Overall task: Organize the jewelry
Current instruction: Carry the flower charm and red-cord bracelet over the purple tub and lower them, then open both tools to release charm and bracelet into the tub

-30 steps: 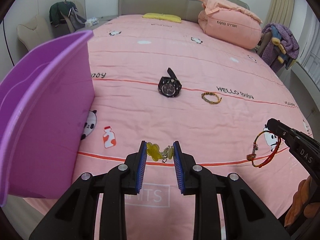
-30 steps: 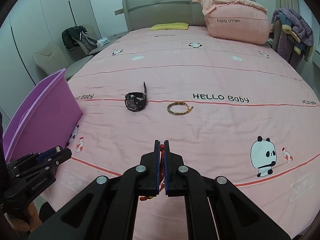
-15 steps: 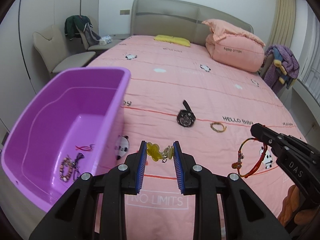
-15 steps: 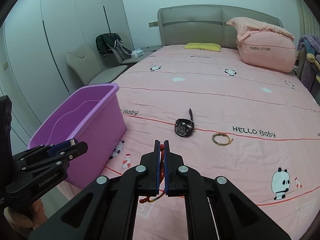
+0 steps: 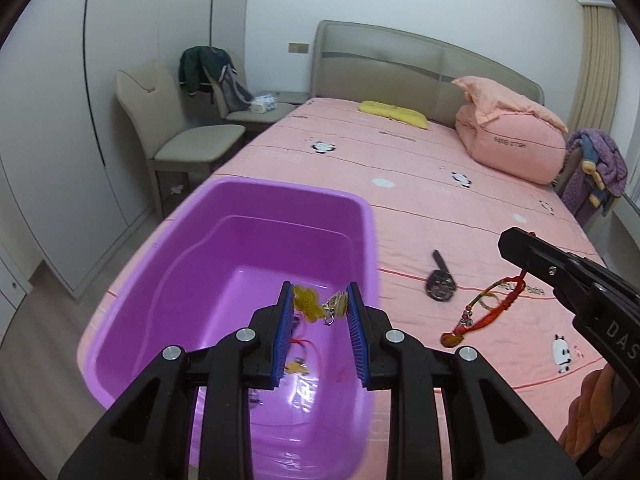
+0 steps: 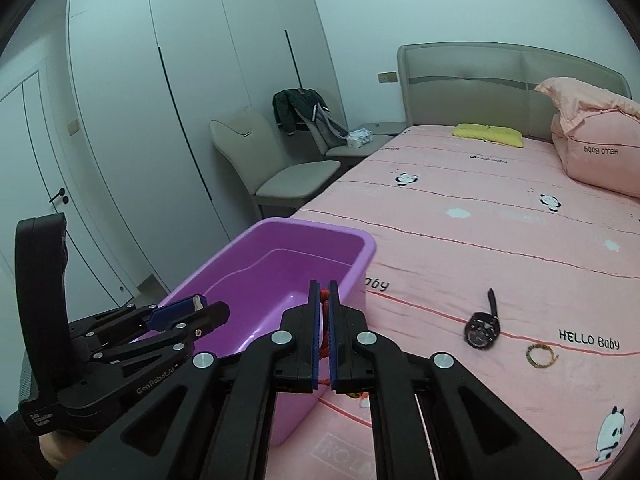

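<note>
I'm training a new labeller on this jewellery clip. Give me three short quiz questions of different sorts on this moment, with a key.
1. True or false: the left claw holds a yellow flower charm over the purple tub.
2. Which does the right claw grip? A) black watch B) red string bracelet C) yellow pillow
3. Fill in: the black watch and the small gold bracelet lie on the pink ____.

Key:
1. True
2. B, the red string bracelet
3. bedsheet
</note>
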The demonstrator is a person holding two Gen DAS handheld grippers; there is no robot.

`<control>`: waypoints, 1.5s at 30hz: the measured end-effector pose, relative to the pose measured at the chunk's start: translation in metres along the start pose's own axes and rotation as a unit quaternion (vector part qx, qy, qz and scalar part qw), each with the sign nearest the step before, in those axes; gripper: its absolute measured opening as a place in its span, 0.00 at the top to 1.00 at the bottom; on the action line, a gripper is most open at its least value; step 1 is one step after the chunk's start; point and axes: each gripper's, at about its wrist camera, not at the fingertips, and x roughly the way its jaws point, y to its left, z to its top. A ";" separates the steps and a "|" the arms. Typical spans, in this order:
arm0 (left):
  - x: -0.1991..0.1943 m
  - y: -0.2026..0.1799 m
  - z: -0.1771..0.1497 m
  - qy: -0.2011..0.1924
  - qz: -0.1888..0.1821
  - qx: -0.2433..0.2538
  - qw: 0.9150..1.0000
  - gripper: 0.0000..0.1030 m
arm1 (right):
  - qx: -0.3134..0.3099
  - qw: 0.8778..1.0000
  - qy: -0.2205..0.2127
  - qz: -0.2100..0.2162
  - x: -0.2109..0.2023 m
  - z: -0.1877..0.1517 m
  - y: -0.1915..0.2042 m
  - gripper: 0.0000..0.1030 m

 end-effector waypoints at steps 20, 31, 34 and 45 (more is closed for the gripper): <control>0.069 0.097 -0.024 0.087 0.074 -0.048 0.992 0.74 | -0.034 0.989 0.141 0.035 0.124 -0.013 0.073 0.96; 0.079 0.109 -0.033 0.118 0.108 -0.071 0.985 0.31 | -0.045 0.983 0.176 0.008 0.140 -0.026 0.067 0.55; 0.071 0.108 -0.032 0.105 0.135 -0.069 0.983 0.20 | -0.046 0.985 0.167 0.003 0.134 -0.025 0.063 0.55; 0.059 0.108 -0.033 0.114 0.147 -0.082 0.979 0.12 | -0.035 0.985 0.168 -0.002 0.119 -0.030 0.050 0.54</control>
